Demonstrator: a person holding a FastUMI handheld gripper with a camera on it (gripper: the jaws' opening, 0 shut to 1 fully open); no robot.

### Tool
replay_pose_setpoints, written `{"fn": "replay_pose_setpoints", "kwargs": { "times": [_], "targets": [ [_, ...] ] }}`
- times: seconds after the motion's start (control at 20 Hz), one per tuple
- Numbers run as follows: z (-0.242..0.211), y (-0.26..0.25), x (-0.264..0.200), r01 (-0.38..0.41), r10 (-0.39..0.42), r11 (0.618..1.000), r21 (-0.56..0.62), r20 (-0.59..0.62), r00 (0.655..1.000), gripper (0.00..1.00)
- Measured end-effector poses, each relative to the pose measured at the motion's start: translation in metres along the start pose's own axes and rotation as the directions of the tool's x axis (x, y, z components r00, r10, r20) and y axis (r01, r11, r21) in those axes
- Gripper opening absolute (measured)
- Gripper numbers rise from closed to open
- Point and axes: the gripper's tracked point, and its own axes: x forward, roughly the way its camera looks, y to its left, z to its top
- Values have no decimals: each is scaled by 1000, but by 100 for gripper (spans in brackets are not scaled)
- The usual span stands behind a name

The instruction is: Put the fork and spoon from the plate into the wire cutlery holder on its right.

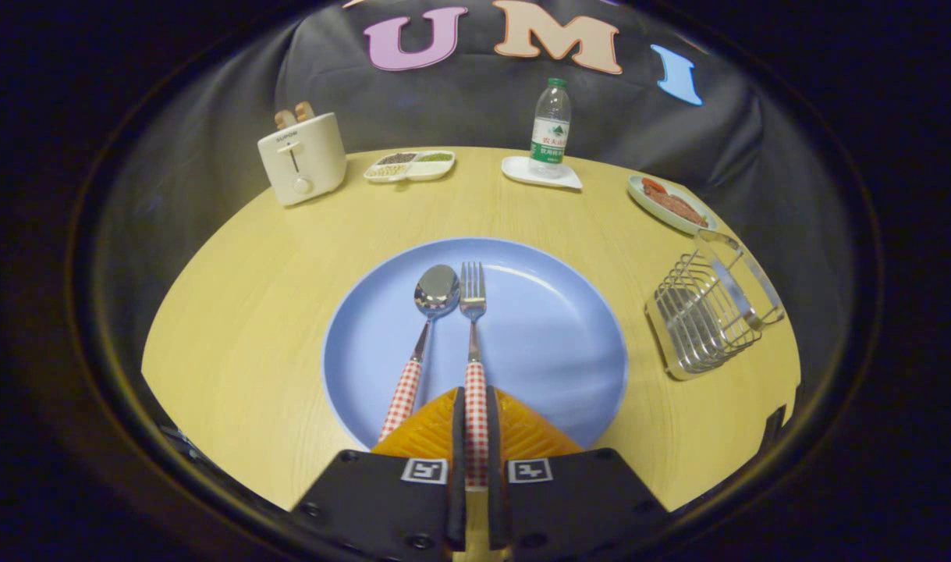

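Observation:
A round blue plate [553,343] lies on the wooden table just ahead of my fingers. On it rest a spoon [434,297] and, to its right, a fork [473,312], both with red-and-white checked handles pointing back at me. My gripper [475,402] is shut on the fork's checked handle, which runs between the two fingers. The spoon's handle lies just left of the fingers, apart from them. The wire cutlery holder [705,308] stands to the right of the plate, tilted with its open top facing up and right.
Along the table's far edge stand a cream toaster [302,156] with bread in it, a divided dish of grains [409,165], a water bottle [551,129] on a white tray, and a small plate of food [670,204] behind the holder.

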Motion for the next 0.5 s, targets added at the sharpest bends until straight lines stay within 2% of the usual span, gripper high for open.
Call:
{"fn": "replay_pose_setpoints", "kwargs": {
  "times": [0.05,0.2,0.5],
  "targets": [
    [0,-2,-2,11,-11,1000,4,-4,1000,9],
    [2,-12,-8,71,-71,997,-19,-5,997,9],
    [14,-23,-32,113,-113,993,-25,5,994,9]
  ]
}}
